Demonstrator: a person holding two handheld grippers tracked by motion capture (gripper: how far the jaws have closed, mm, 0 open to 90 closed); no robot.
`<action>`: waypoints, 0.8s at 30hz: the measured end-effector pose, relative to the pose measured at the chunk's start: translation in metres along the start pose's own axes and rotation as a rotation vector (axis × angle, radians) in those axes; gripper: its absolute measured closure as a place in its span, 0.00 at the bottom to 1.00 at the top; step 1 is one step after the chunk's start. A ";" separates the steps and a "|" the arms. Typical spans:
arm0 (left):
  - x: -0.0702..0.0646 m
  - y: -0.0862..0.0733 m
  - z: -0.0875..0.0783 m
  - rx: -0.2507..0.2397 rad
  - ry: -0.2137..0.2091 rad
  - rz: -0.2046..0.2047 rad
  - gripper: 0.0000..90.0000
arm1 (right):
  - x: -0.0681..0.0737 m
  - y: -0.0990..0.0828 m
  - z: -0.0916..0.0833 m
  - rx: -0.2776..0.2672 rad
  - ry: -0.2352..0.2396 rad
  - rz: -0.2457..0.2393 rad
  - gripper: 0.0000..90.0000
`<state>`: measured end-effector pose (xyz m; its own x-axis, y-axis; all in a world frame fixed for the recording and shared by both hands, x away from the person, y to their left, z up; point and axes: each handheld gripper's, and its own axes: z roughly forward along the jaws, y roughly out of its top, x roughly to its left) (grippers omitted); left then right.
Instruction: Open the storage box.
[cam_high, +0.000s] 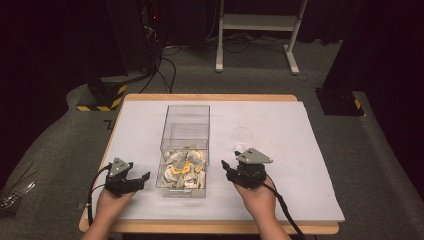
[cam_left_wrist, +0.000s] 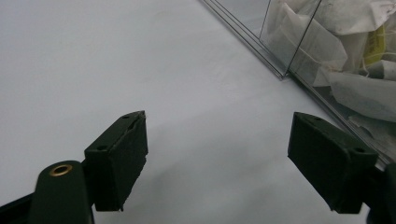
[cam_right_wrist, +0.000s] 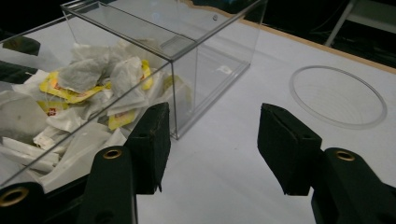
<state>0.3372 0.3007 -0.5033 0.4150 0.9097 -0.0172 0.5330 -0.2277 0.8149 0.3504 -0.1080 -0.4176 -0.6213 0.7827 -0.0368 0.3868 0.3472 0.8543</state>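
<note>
A clear plastic box (cam_high: 184, 131) stands in the middle of the white table top (cam_high: 280, 165). Its near part holds several white and yellow tea bags (cam_high: 184, 167); its far part looks empty. My left gripper (cam_high: 141, 170) rests just left of the box's near end, jaws open with nothing between them. In the left gripper view, the left gripper (cam_left_wrist: 219, 126) has the box wall (cam_left_wrist: 280, 56) and tea bags (cam_left_wrist: 355, 51) at the upper right. My right gripper (cam_high: 226, 169) is just right of the box, open and empty. The right gripper (cam_right_wrist: 215, 114) points past the box corner (cam_right_wrist: 187, 79), with the tea bags (cam_right_wrist: 88, 79) behind the wall.
A clear round cup or ring (cam_high: 243, 134) sits on the table right of the box, and the ring (cam_right_wrist: 338, 95) lies ahead of my right jaws. Beyond the wooden table edge (cam_high: 210, 97) are grey carpet, cables and a white frame (cam_high: 257, 22).
</note>
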 end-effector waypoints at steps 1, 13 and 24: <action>0.000 0.000 0.000 0.001 -0.001 0.000 0.23 | 0.002 0.001 0.001 0.000 0.004 -0.004 0.49; 0.000 0.000 -0.001 0.001 -0.009 0.005 0.23 | 0.024 0.018 0.013 -0.029 0.070 -0.028 0.50; 0.000 -0.001 -0.001 -0.001 -0.016 0.005 0.23 | 0.044 0.029 0.028 -0.025 0.125 -0.053 0.51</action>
<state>0.3362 0.3014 -0.5033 0.4297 0.9027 -0.0226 0.5300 -0.2319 0.8157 0.3534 -0.0488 -0.4086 -0.7211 0.6926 -0.0192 0.3345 0.3723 0.8657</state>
